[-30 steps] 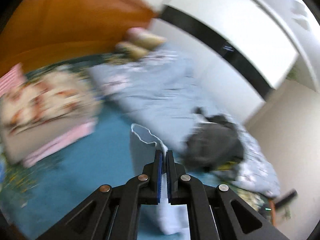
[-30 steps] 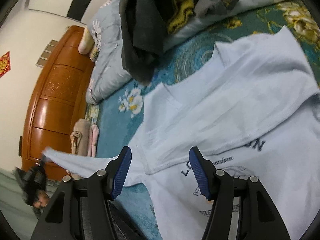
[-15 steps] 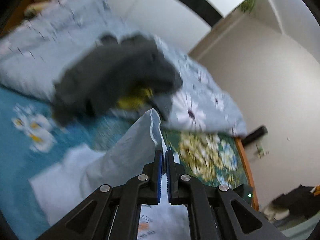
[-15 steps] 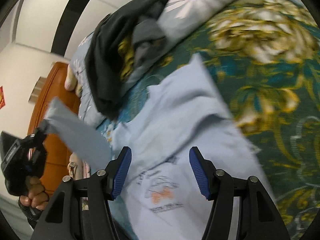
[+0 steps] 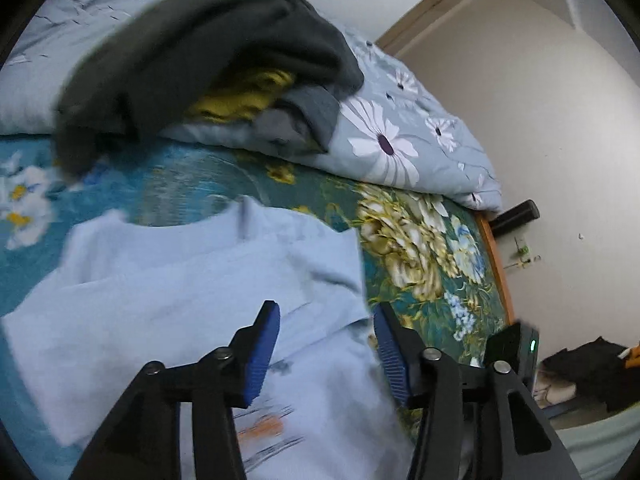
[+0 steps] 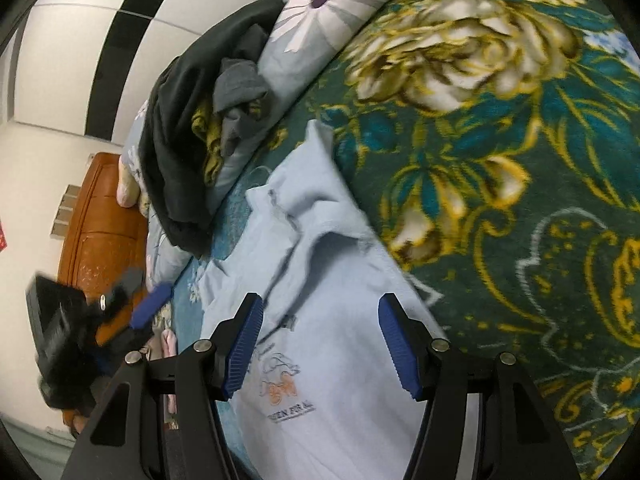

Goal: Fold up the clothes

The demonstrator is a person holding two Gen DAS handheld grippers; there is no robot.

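A light blue shirt (image 5: 172, 292) with a small orange and dark print lies on the flowered teal bedspread (image 5: 420, 248), one sleeve folded over its body. My left gripper (image 5: 326, 350) is open and empty just above the shirt's folded part. My right gripper (image 6: 320, 346) is open and empty above the same shirt (image 6: 320, 360), near its print. The left gripper also shows at the left edge of the right wrist view (image 6: 132, 316), blurred.
A heap of dark grey and yellow clothes (image 5: 208, 64) lies on a pale flowered quilt (image 5: 400, 136) beyond the shirt. A brown wooden headboard (image 6: 100, 216) stands at the bed's end. The bed's edge (image 5: 496, 264) and a white wall lie to the right.
My left gripper carried the sleeve across the shirt, then opened and let it go; the sleeve now lies folded on the shirt. My right gripper stayed open.
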